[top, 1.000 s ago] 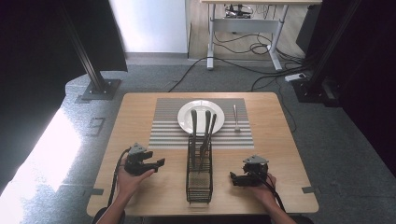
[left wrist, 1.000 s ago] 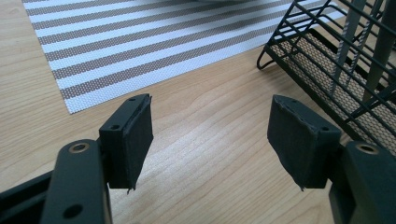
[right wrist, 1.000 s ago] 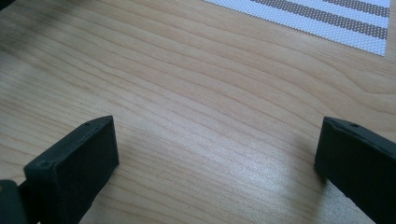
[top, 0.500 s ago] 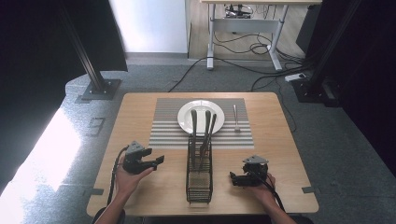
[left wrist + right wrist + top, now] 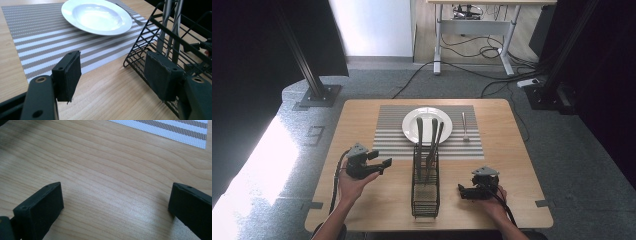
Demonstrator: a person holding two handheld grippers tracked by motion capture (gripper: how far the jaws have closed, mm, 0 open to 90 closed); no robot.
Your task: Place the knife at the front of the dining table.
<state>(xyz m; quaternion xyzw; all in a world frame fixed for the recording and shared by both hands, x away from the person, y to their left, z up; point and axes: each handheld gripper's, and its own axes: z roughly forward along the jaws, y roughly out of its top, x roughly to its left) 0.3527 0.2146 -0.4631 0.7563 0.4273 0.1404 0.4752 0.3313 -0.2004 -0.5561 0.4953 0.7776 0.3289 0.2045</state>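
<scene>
Grey speckled floor (image 5: 377, 85) all around the wooden table (image 5: 362, 112). At eleven o'clock, a black post on a flat foot plate (image 5: 314, 95). At twelve o'clock, a pale wall panel (image 5: 372, 27) beside a white desk frame (image 5: 472, 30) over tangled cables (image 5: 472, 75). At two o'clock, dark drapes (image 5: 602, 60). At nine o'clock, bright light (image 5: 257, 170) spilling across the floor.

both grippers are chunky black things: the left gripper (image 5: 379, 162) has a grey three-cornered plate on top and a black cable looping off its back, and the right gripper (image 5: 463, 190) has the same plate and cable. up close the jaws are flat black blocks with dark padded faces and small screw holes, plus brassy rivets on the left arms. forearms look bare, no sleeves.
</scene>
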